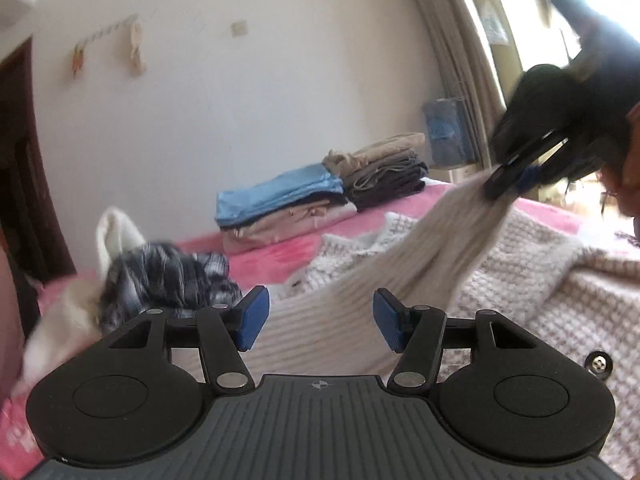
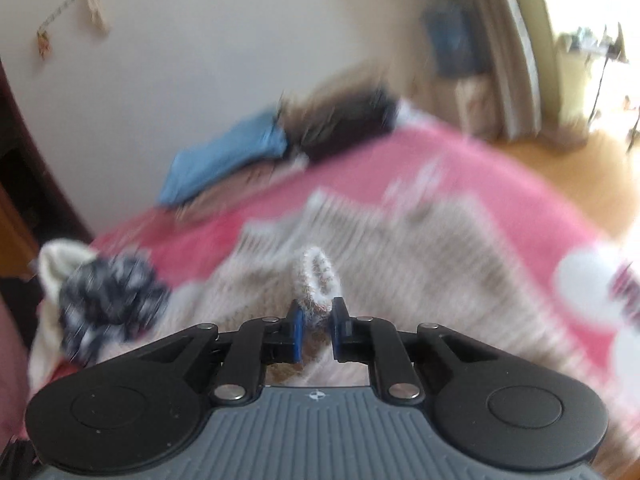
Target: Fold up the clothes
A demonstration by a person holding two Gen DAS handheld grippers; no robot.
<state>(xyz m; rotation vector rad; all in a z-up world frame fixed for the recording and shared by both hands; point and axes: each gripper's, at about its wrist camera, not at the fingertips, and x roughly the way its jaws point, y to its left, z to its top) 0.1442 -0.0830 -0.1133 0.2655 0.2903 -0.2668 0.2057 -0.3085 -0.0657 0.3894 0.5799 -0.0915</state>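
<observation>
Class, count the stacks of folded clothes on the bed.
2, side by side at the far edge by the wall: a blue-topped stack and a beige-and-dark stack to its right. Others may lie outside the views.

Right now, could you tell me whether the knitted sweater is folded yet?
Not folded: the sweater lies spread on the pink bed, one part lifted by the shut right gripper.

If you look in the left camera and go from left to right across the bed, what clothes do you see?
Checked shirt → blue folded stack → brown and dark folded stack → beige knit sweater, pinched by the right gripper.
</observation>
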